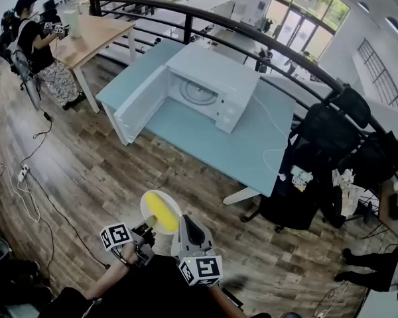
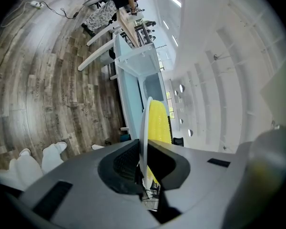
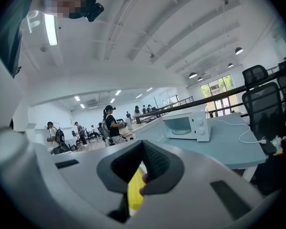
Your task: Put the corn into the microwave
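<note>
Two tools over wooden floor (image 1: 86, 171), left tool (image 2: 144, 144) clamping white plate (image 1: 151, 207) bearing corn (image 1: 162, 212), right tool (image 3: 142, 142) jaws together, microwave (image 1: 205, 88) open on desk (image 1: 252, 151).

A black top (image 1: 152, 290) is worn here. The left gripper (image 2: 142, 168) and right gripper (image 3: 139, 178) are each cased in a smooth grey shell and lined with black ribbed pads (image 2: 124, 161). A white cube (image 1: 116, 236) printed with black square markers is mounted on each.

A black office chair (image 1: 331, 128) stands beside the pale blue table (image 1: 252, 158).
</note>
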Demonstrator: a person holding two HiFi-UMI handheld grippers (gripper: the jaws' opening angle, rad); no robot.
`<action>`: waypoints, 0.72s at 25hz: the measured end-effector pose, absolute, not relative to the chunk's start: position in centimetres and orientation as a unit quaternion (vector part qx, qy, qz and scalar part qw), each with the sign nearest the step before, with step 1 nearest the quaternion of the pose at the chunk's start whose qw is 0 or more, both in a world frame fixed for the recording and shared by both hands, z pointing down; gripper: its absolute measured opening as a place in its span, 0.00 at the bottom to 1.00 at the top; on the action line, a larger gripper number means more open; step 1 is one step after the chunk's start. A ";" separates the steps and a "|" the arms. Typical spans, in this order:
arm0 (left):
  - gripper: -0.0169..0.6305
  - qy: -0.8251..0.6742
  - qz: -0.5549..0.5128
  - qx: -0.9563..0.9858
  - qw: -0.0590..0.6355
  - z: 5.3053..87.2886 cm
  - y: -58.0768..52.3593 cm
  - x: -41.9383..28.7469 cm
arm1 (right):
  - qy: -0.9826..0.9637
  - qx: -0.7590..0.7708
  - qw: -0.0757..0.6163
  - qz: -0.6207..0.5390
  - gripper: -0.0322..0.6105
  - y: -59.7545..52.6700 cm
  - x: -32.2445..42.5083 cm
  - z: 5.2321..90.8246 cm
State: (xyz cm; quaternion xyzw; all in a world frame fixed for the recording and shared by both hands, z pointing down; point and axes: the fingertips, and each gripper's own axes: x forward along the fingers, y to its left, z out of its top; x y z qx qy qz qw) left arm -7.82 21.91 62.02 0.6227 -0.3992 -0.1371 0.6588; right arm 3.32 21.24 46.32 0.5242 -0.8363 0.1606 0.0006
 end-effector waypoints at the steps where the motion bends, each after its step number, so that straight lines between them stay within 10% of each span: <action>1: 0.07 -0.400 -0.138 0.622 0.659 62.0 21.3 -7.5 | -0.836 0.524 0.000 0.161 0.06 20.7 3.7 46.3; 18: 0.07 -0.423 -0.154 0.612 0.650 61.6 13.6 -3.5 | -0.848 0.505 -0.020 0.160 0.06 12.3 8.9 46.8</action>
